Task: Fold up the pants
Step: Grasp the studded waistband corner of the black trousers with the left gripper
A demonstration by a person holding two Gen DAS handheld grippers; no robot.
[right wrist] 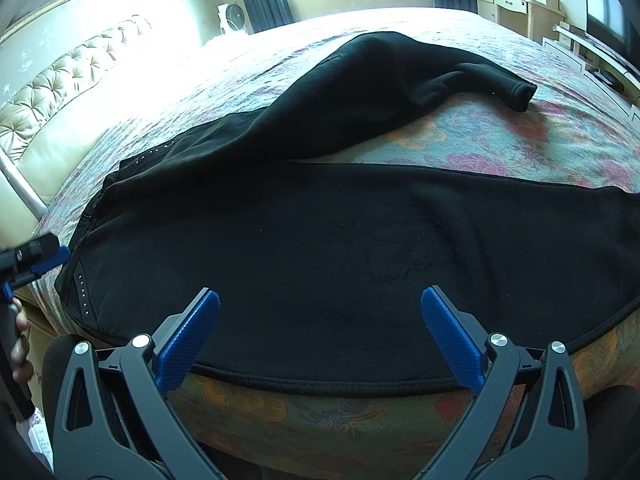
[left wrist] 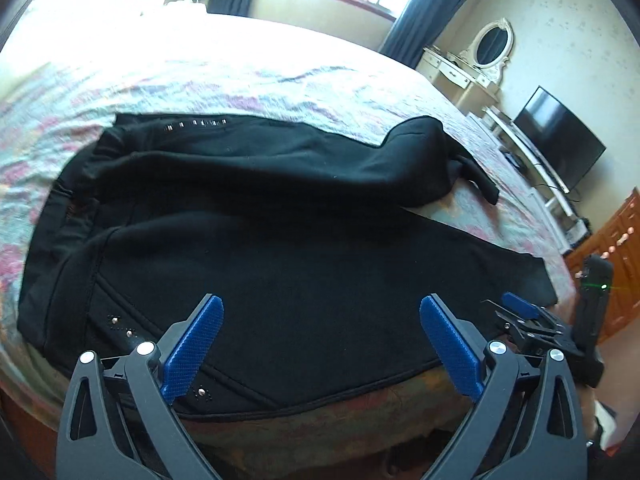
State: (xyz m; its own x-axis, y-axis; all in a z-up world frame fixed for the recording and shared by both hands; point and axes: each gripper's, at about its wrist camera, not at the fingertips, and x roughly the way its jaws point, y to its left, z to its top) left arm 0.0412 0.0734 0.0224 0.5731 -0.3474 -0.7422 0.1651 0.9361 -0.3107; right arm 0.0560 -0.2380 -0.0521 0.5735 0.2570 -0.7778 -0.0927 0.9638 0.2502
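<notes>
Black pants point(left wrist: 280, 248) lie spread on a floral bedspread point(left wrist: 280, 80), waistband to the left and both legs running right. The near leg lies flat along the bed's front edge; the far leg point(right wrist: 380, 80) is rumpled and bent away, its cuff point(right wrist: 520, 96) curled. My left gripper point(left wrist: 322, 312) hovers open over the near hip area by the studded pocket seam point(left wrist: 128, 332). Over the near leg point(right wrist: 360, 260), my right gripper point(right wrist: 320, 308) is open too, nothing between its blue pads. Each gripper shows in the other's view: the right one point(left wrist: 520, 306), the left one point(right wrist: 48, 260).
A padded headboard point(right wrist: 60, 76) stands at the left. A dressing table with an oval mirror point(left wrist: 480, 60), a dark television point(left wrist: 560, 136) and an orange wooden cabinet point(left wrist: 612, 272) line the right wall. A window with dark curtains point(left wrist: 424, 0) is behind the bed. A hand point(right wrist: 20, 344) holds the left gripper's handle.
</notes>
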